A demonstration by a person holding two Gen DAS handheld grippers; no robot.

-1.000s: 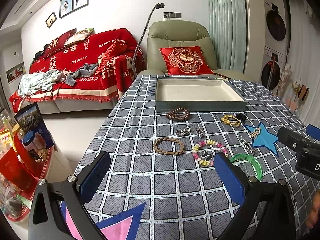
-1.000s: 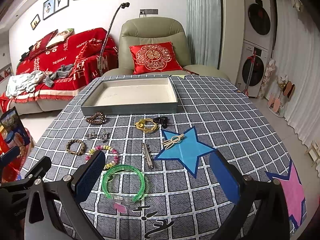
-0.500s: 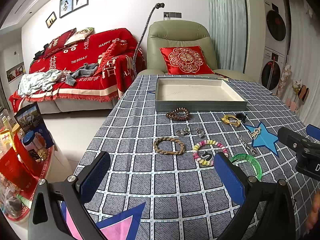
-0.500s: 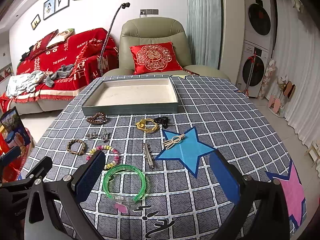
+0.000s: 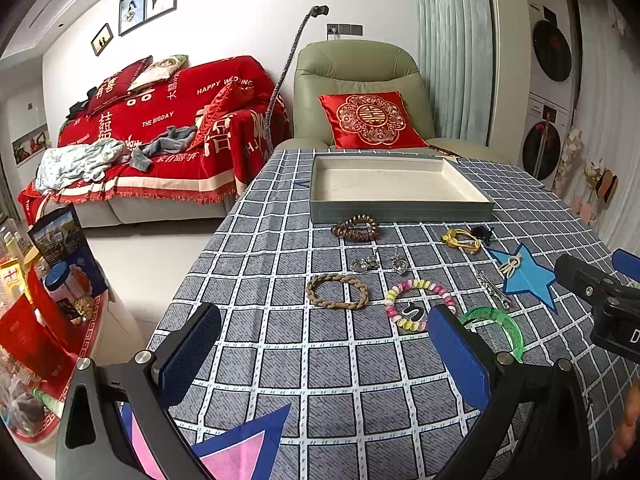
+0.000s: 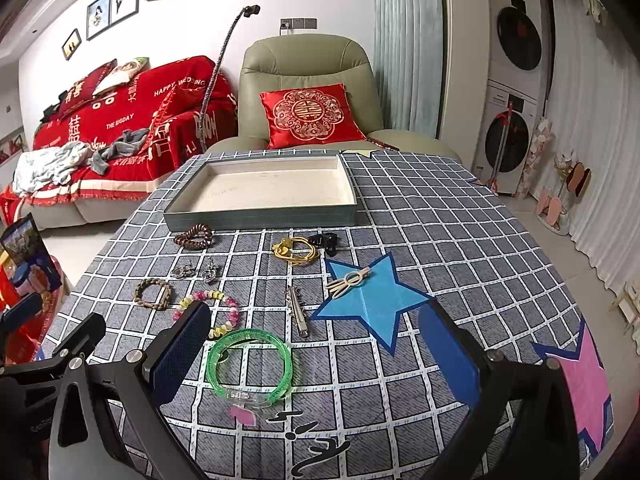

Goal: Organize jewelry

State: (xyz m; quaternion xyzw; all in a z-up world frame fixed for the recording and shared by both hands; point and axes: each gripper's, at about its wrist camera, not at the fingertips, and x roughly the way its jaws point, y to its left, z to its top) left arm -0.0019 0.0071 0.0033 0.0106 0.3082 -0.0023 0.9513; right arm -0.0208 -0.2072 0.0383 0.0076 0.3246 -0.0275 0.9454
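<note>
On the checked tablecloth (image 6: 420, 216) every piece, green bangle (image 6: 250, 364) to brown coil tie (image 6: 195, 236), lies outside the empty tray (image 6: 260, 216); left gripper (image 5: 324, 354) and right gripper (image 6: 316, 350) gape wide, nothing sorted.

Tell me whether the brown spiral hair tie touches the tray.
Apart. The right wrist view shows a strip of checked cloth between the brown spiral hair tie and the tray front wall.
</note>
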